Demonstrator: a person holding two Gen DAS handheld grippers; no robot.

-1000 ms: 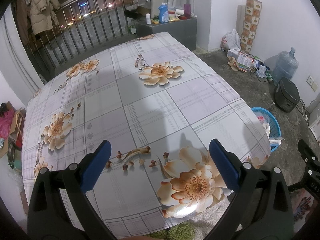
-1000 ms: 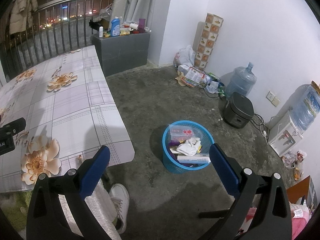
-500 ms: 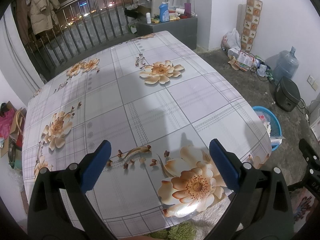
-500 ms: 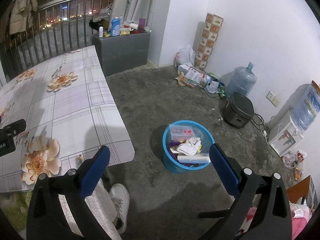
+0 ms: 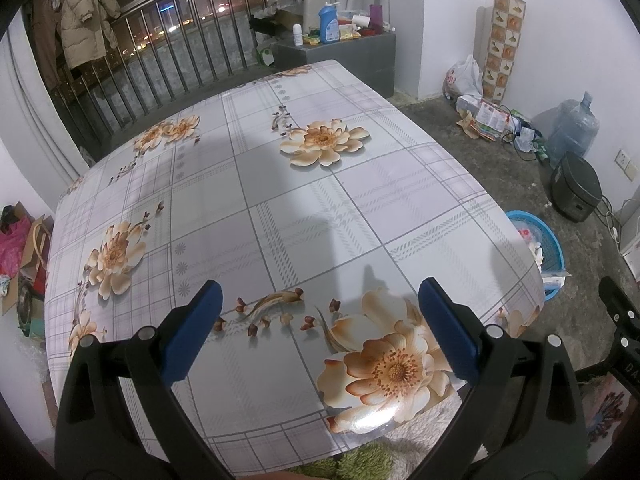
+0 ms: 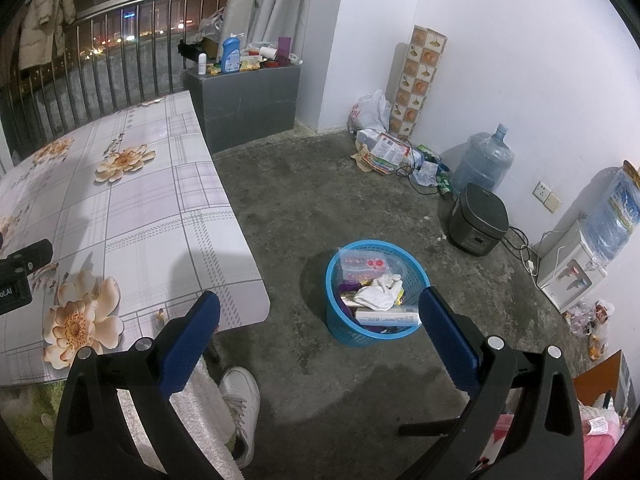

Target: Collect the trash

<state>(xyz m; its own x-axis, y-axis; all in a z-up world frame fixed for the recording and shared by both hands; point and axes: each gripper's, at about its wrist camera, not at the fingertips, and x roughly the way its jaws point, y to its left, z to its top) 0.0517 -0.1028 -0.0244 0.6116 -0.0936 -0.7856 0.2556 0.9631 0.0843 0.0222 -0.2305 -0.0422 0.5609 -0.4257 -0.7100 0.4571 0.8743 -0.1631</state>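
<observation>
My left gripper [image 5: 318, 300] is open and empty, held over the near edge of the table [image 5: 288, 216] with its flowered cloth. No trash shows on the table top. My right gripper [image 6: 318, 312] is open and empty, held above the concrete floor. A blue basket [image 6: 340, 320] stands on the floor just beyond it, holding a white crumpled tissue [image 6: 378, 292], a white box [image 6: 386, 315] and a clear plastic container [image 6: 362, 264]. The basket also shows in the left wrist view [image 5: 554, 248], past the table's right edge.
A black rice cooker [image 6: 478, 220], a water jug [image 6: 484, 162] and a water dispenser [image 6: 572, 268] stand by the right wall. Litter and a bag [image 6: 384, 144] lie in the corner. A grey cabinet [image 6: 244, 96] with bottles stands at the back. My white shoe [image 6: 240, 400] is below.
</observation>
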